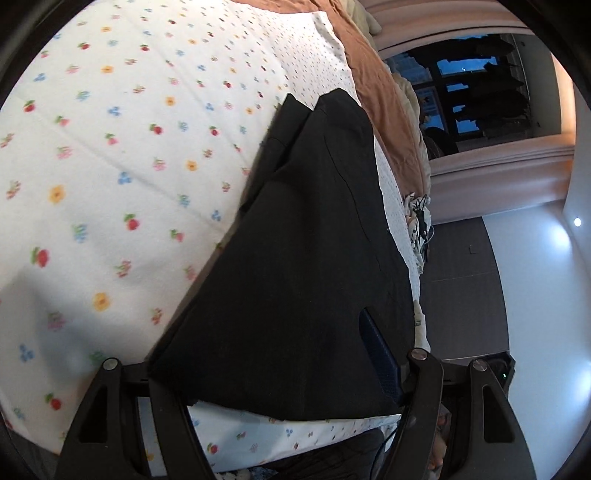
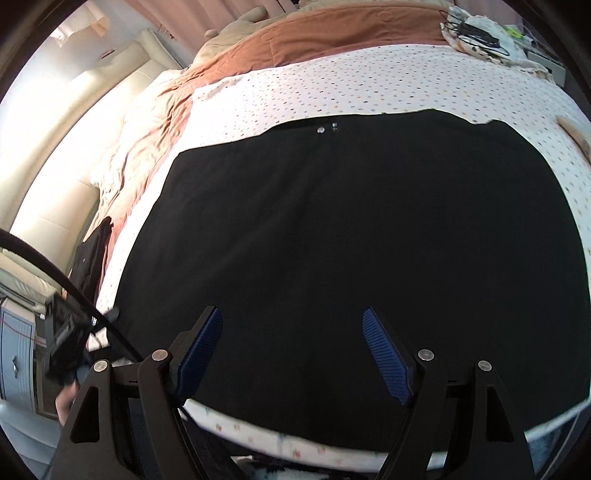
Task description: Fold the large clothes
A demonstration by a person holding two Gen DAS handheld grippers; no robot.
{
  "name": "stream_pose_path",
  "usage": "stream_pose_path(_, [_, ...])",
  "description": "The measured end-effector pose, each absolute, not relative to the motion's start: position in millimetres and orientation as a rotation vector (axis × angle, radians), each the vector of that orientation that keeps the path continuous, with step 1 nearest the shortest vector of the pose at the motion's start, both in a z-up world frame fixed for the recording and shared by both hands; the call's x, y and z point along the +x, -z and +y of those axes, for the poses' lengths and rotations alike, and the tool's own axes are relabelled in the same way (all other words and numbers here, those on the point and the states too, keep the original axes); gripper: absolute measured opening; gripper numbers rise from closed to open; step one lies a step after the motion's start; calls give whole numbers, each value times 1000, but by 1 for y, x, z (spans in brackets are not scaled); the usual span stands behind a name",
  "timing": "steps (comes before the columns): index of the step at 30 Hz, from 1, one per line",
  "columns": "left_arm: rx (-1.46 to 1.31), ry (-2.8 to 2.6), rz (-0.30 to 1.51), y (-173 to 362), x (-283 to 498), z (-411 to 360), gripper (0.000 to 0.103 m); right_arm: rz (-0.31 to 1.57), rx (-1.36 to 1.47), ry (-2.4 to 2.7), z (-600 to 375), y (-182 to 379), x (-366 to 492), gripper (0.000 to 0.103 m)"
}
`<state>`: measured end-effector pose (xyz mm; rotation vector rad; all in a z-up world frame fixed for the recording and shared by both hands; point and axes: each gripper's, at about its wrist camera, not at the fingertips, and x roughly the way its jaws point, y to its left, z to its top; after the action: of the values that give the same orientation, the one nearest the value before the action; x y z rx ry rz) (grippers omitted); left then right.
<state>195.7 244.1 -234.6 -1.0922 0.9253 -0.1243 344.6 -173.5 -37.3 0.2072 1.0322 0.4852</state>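
A large black garment (image 2: 351,221) lies spread flat on the flowered bed sheet (image 2: 332,85), with a metal button (image 2: 320,130) at its far edge. My right gripper (image 2: 293,350) hovers over its near part, open, and both blue pads (image 2: 386,354) are bare. In the left wrist view the same garment (image 1: 314,221) runs away from me as a long dark strip. My left gripper (image 1: 284,332) stands wide at its near corner. The cloth hides the left finger, while the right finger's blue pad (image 1: 380,354) shows at the cloth's right edge. Nothing looks pinched.
A brown duvet (image 2: 314,37) is bunched at the far side of the bed. A heap of cloth and cables (image 2: 476,33) sits at the far right corner. Another dark garment (image 2: 92,254) hangs at the bed's left edge, near a drawer unit (image 2: 14,350). A black cable (image 2: 55,273) crosses the left.
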Motion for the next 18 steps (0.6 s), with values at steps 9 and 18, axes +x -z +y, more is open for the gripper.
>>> stream_pose_path(9, [-1099,152,883,224,203,243,17,1062,171,-494,-147,64,312,57])
stream_pose_path(18, [-1094,311,770,168,224,220,14,1078,172,-472,-133,114,332,47])
